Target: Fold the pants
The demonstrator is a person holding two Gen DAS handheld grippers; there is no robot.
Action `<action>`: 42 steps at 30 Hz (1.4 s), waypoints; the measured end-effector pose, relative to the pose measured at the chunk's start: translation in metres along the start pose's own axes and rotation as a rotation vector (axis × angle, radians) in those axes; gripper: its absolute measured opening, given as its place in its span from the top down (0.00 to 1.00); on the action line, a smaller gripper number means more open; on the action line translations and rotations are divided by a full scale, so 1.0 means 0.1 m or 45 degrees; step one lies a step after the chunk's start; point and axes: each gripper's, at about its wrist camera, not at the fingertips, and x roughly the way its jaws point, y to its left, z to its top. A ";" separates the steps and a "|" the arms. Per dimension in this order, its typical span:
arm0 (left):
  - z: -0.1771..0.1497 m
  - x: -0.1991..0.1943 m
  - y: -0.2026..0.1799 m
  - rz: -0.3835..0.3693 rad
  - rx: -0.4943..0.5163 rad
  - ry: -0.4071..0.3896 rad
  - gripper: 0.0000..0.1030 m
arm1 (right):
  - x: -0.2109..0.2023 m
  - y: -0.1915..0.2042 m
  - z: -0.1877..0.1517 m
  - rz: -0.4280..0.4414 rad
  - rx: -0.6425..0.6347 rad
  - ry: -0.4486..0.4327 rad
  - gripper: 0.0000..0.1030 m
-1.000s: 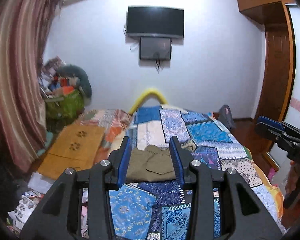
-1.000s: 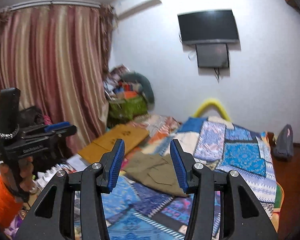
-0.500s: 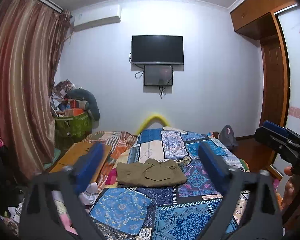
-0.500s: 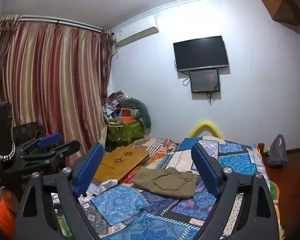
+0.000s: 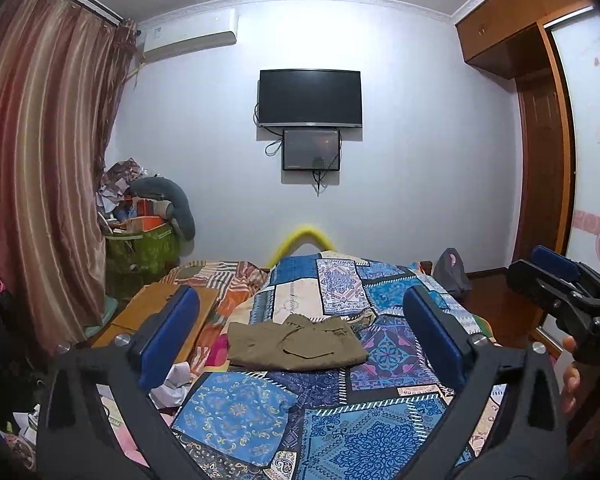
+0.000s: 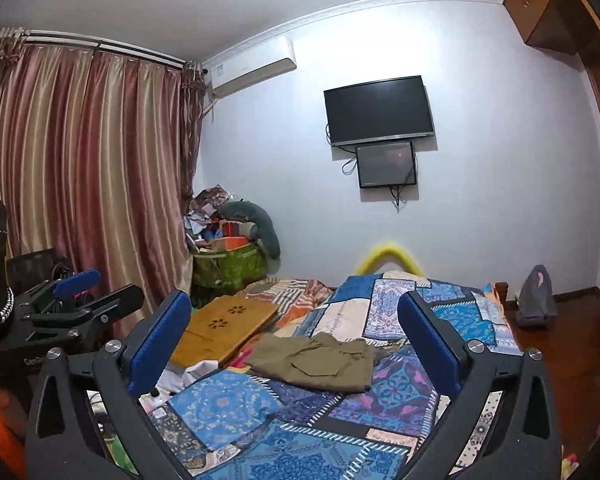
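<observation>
Your left gripper stands with its jaws wide apart, nothing between the blue pads; the right gripper has just been opening and also holds nothing. Both point nearly level over the near end of the bed.

The pants lie folded into a flat olive rectangle on the bed, well ahead of both grippers and touched by neither. From the left wrist they sit centred in the gap between the pads; from the right wrist the pants also fall in the gap, a little right of centre. A pocket flap faces up, and the far edge is bunched.

You hold the grippers side by side, apart from each other. The right gripper shows at the right edge of the left view, with fingers of your hand on its handle. The left gripper shows at the left edge of the right view.

The bed wears a blue patchwork cover. To its left lies a wooden board with flower cut-outs, among loose white paper. Beyond that a green bin stands heaped with clutter, beside a striped curtain. A yellow arch rises at the far end of the bed. On the far wall hang a TV, a smaller screen just below it, and an air conditioner. A wooden wardrobe fills the right side.
</observation>
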 end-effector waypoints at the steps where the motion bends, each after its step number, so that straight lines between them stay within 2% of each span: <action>1: -0.01 0.01 0.00 0.004 0.003 0.000 0.00 | -0.01 0.01 -0.02 -0.003 -0.002 0.002 0.00; 42: -0.13 0.13 0.00 -0.041 0.001 0.048 0.00 | 0.02 0.05 -0.05 -0.021 -0.012 0.052 0.00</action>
